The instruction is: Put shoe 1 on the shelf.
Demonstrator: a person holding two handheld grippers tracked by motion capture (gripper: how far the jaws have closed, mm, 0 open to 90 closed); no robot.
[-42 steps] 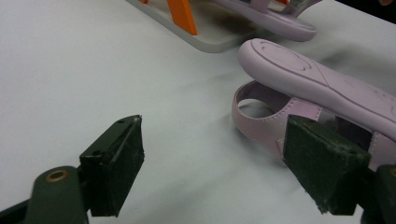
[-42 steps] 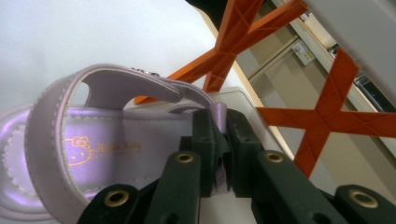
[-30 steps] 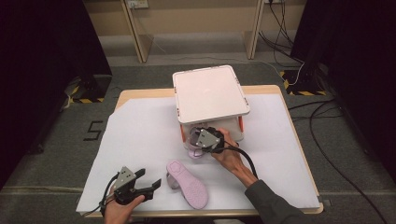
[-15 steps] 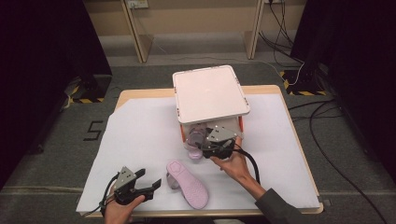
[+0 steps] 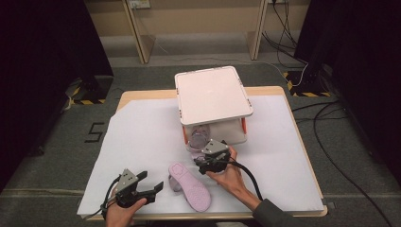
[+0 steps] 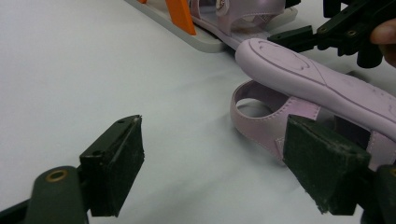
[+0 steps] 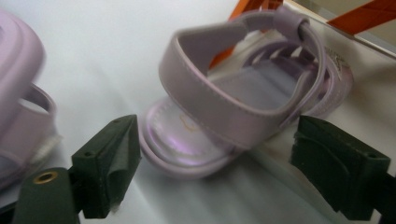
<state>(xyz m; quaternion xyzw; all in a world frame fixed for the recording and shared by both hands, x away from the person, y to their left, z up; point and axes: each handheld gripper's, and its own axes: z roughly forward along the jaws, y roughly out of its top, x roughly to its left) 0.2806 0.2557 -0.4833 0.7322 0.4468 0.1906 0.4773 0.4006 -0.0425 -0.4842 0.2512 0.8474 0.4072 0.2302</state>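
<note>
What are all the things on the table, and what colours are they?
Sandal: one, lilac, lying sole up on the near part of the sheet, between the two grippers.
Second sandal: one, lilac, sole down, at the near edge of the box, heel end poking out.
Box: one, white lid with orange clips, middle of the table toward the far side.
Sheet: one, white, spread over the table.
Table: one, light wood, its edge showing round the sheet.
Left gripper: black, open, near left.
Right gripper: black, open, by the second sandal.
</note>
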